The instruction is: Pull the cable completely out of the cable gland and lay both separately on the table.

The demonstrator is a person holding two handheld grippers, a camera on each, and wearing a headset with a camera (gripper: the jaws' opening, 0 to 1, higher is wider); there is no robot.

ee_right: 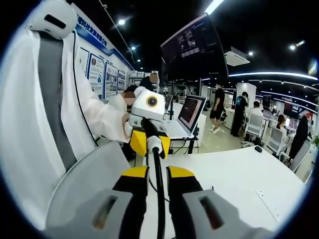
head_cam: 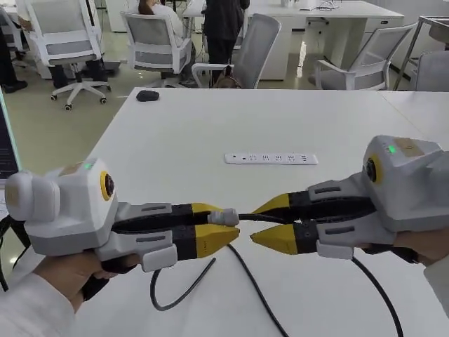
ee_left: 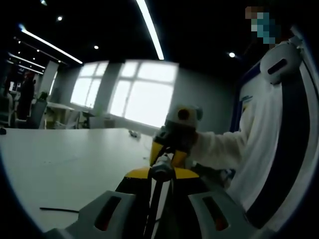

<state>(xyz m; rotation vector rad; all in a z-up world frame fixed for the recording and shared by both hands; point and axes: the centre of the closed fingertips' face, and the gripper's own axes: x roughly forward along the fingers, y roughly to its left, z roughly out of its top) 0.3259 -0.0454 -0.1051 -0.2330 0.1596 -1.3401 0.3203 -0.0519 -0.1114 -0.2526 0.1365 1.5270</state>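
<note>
I look across a white table carrying a white power strip and a small black mouse; beyond it, grey mesh office chairs stand on a pale floor near more white desks; the left gripper view shows bright windows and a ceiling light strip; the right gripper view gives a dark hanging screen, an open laptop and wall posters.

Cable off the bottom edge

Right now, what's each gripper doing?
Left gripper: closed on the cable gland.
Right gripper: closed on the cable.
</note>
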